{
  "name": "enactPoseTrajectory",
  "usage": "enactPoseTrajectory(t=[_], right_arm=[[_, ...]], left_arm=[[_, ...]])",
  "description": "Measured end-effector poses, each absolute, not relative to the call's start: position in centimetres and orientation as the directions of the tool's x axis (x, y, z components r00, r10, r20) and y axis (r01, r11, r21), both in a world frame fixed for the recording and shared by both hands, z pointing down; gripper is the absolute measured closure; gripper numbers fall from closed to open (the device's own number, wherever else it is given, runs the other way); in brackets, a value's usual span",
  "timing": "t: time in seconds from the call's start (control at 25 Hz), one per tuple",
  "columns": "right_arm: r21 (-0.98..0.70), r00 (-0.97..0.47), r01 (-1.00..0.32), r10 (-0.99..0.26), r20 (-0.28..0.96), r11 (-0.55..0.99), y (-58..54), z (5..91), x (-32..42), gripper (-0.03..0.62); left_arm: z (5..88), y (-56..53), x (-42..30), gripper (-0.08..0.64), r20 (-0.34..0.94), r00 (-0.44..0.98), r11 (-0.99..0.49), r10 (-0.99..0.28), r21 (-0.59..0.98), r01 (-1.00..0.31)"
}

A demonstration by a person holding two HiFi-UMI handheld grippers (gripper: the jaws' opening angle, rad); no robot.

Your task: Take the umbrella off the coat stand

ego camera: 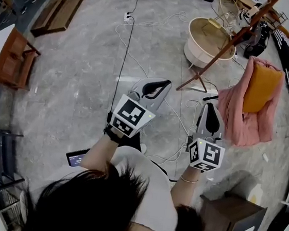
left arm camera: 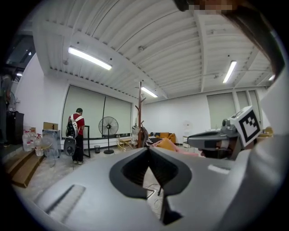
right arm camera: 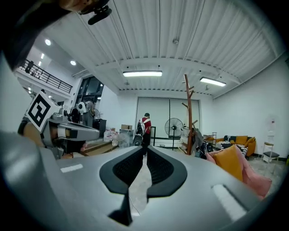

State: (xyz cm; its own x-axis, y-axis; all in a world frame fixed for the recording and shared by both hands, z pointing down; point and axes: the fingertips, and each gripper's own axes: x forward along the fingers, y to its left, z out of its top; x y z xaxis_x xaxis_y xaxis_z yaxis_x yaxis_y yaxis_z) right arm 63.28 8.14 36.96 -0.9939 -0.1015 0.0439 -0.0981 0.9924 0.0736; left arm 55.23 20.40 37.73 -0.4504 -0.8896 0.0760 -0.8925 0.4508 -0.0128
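The wooden coat stand (ego camera: 235,40) leans across the upper right of the head view, its legs on the grey floor. It stands far ahead in the left gripper view (left arm camera: 140,113) and in the right gripper view (right arm camera: 188,113). Dark things (ego camera: 257,40) hang low on it; I cannot single out the umbrella among them. My left gripper (ego camera: 167,83) is held level, its jaws together with nothing between them (left arm camera: 148,149). My right gripper (ego camera: 211,106) is beside it, also shut and empty (right arm camera: 145,149). Both are well short of the stand.
A pink cloth with an orange cushion (ego camera: 252,99) lies right of the grippers. A round white tub (ego camera: 210,39) sits by the stand's foot. Cables (ego camera: 127,43) run over the floor. A wooden chair (ego camera: 16,61) is at left. A person (left arm camera: 76,135) and a fan (left arm camera: 108,128) are far off.
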Motion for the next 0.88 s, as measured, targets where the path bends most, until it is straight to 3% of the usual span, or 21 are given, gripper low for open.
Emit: enactPoseTrajectory(t=[0.88], right_arm=[[0.048, -0.999, -0.023, -0.026, 0.046, 0.999, 8.9, 36.0, 35.1, 0.479]], left_arm=[[37.4, 21.3, 27.5, 0.503, 0.098, -0.493, 0.493, -0.864, -0.032, -0.870]])
